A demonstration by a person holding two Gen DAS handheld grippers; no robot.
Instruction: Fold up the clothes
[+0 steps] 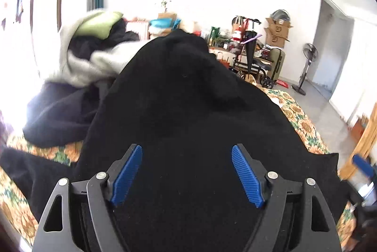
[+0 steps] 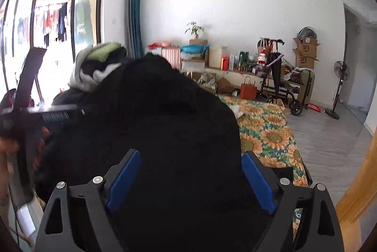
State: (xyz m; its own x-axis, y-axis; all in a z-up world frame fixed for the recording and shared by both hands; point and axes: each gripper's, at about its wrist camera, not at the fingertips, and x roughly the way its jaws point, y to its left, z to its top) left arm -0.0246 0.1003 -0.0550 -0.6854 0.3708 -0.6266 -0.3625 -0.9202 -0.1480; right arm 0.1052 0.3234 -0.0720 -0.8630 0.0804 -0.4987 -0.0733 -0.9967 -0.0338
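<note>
Both the left gripper [image 1: 186, 150] and the right gripper [image 2: 190, 156] are showing matte black angular frames with triangular cut-outs, round silver screws gleaming at the pivots, and ribbed blue pads [image 1: 128, 173] lining each finger's inner face.

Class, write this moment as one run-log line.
task: fold clothes | left gripper: open over black garment | right gripper: open, same garment | surface: sunflower bedspread | fold: not finished

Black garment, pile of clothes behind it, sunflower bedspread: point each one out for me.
black garment [image 1: 188, 110]: left wrist view, middle of the dark fabric.
pile of clothes [image 1: 94, 61]: left wrist view, grey fabric in the heap.
sunflower bedspread [image 2: 271, 131]: right wrist view, bare printed area.
</note>
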